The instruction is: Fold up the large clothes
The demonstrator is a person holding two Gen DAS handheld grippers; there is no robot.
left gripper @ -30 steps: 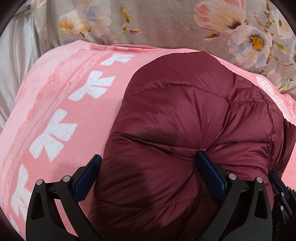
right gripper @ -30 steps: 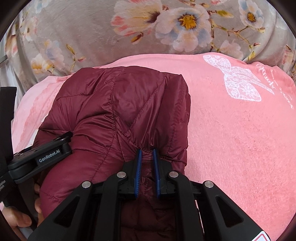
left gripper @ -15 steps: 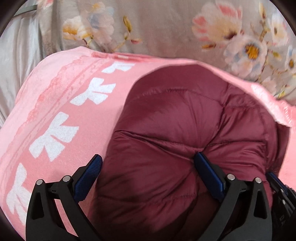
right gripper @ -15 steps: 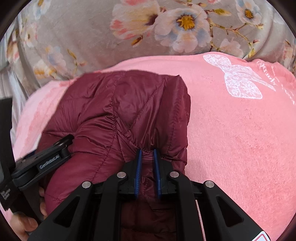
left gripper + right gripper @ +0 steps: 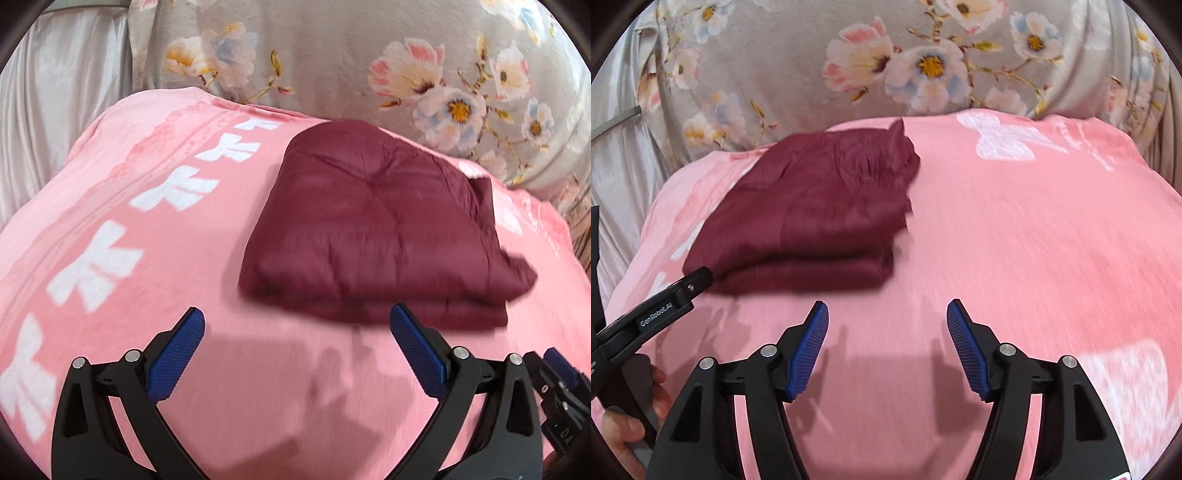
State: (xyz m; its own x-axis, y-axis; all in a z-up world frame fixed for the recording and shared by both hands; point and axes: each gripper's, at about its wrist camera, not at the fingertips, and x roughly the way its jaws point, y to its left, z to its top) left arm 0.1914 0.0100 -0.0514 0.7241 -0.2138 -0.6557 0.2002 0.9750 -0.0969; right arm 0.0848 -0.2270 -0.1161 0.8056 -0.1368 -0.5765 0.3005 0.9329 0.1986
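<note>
A dark red quilted jacket (image 5: pixel 373 236) lies folded into a thick squarish bundle on the pink blanket (image 5: pixel 147 258); the right wrist view shows the jacket (image 5: pixel 820 218) at centre left. My left gripper (image 5: pixel 297 325) is open and hangs just in front of the bundle's near edge, nothing between its blue pads. My right gripper (image 5: pixel 887 317) has its jaws opening, with only blanket between them, a little to the right of the bundle's near edge. The left gripper's body (image 5: pixel 661 310) shows at the left of the right wrist view, held by a hand (image 5: pixel 624 428).
The pink blanket (image 5: pixel 1034 240) with white bow prints covers the bed. A grey floral cover (image 5: pixel 369 55) rises behind it, with silvery fabric (image 5: pixel 55 92) at the far left. Blanket lies bare to the right of the jacket.
Both grippers have pulled back from the jacket toward the near side. The right gripper let go of the fabric it pinched and spread. The jacket now lies flat and folded.
</note>
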